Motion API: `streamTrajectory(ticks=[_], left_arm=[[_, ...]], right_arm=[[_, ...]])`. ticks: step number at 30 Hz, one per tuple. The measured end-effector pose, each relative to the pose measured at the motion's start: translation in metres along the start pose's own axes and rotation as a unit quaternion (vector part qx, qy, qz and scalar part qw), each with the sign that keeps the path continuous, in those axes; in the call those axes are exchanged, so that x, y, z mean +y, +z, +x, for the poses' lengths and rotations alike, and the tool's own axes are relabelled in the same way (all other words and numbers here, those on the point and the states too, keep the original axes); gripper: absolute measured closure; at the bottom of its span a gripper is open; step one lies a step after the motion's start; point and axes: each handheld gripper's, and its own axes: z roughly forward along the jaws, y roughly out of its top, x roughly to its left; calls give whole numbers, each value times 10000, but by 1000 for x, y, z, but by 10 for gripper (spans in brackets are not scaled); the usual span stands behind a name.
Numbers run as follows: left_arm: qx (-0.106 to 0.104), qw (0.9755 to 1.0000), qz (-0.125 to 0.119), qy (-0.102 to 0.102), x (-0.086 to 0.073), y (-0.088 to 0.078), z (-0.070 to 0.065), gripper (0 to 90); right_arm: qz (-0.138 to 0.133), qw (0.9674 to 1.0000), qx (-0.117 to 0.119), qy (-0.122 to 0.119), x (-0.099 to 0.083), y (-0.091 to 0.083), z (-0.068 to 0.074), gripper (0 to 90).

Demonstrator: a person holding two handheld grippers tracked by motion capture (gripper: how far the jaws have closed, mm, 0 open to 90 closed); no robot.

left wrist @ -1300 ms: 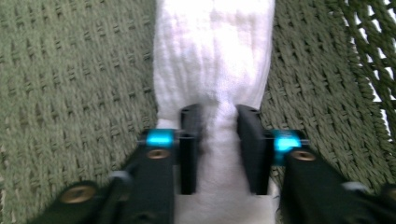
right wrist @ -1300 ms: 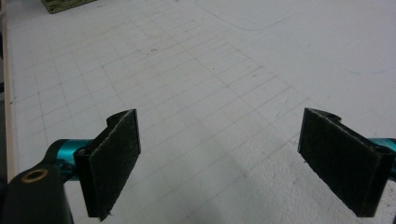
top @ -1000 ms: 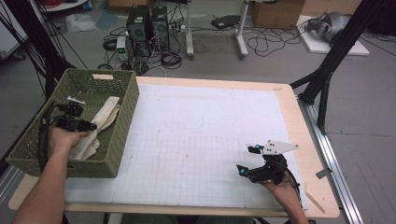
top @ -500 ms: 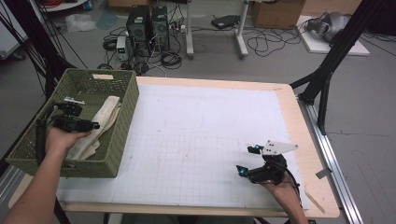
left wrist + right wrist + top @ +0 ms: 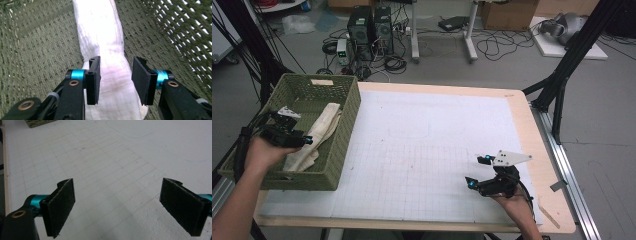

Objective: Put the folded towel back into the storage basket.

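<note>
my left tongs let go over the cloth in the basket, right tongs idle and spread wide.

my left gripper (image 5: 116, 80) hangs inside the green woven basket (image 5: 343, 131) at the table's left side; its jaws have just been opening and now stand apart, released, with the white cloth (image 5: 105, 50) lying beneath and between them, the pads not pressing it. in the high view the left gripper (image 5: 292, 135) sits just left of that cloth (image 5: 314, 137), which stretches along the basket floor toward the far wall. my right gripper (image 5: 117, 207) holds nothing, jaws spread wide over the white gridded mat (image 5: 120, 157); from above, the right gripper (image 5: 479, 172) rests near the table's near right corner, well apart from the basket.
</note>
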Motion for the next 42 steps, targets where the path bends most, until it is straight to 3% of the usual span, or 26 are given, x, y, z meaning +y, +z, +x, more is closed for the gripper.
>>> streamTrajectory(ticks=[4, 9, 14, 18, 23, 26, 28, 32, 34, 38, 42], left_arm=[[-105, 9992, 116, 365, 2, -2, -4, 585], [-247, 9985, 75, 492, 1, -1, -5, 582], [-314, 9985, 132, 422, 0, 4, -3, 563], [-327, 9984, 321, 329, 1, 14, -4, 534], [-136, 9966, 731, 352, 3, 30, -9, 487], [87, 9951, 906, 374, 5, 36, -12, 500], [345, 9929, 1051, 432, 6, 39, -12, 533], [598, 9894, 1287, 313, 5, 43, -8, 675], [670, 9890, 1298, 249, 6, 44, -6, 776], [866, 9918, 927, -151, 10, 37, 2, 838], [1046, 9915, 591, -504, 13, 32, 8, 837]], right_arm=[[14, 10000, 2, 0, 0, 0, 0, 124], [11, 10000, -6, 14, 0, 0, 0, 124], [16, 10000, 5, 29, 0, 0, 0, 124], [35, 10000, 12, 16, 0, 1, 0, 124], [49, 10000, 20, 18, 0, 2, -1, 124], [46, 10000, 23, 18, 0, 2, -1, 124], [51, 10000, 25, 49, 0, 1, -1, 124], [44, 10000, 32, 8, 0, 2, -1, 124], [44, 10000, 39, 13, 0, 2, -1, 124], [29, 10000, 53, 22, 0, 1, -1, 124], [26, 10000, 54, 11, 0, 2, -1, 124]])
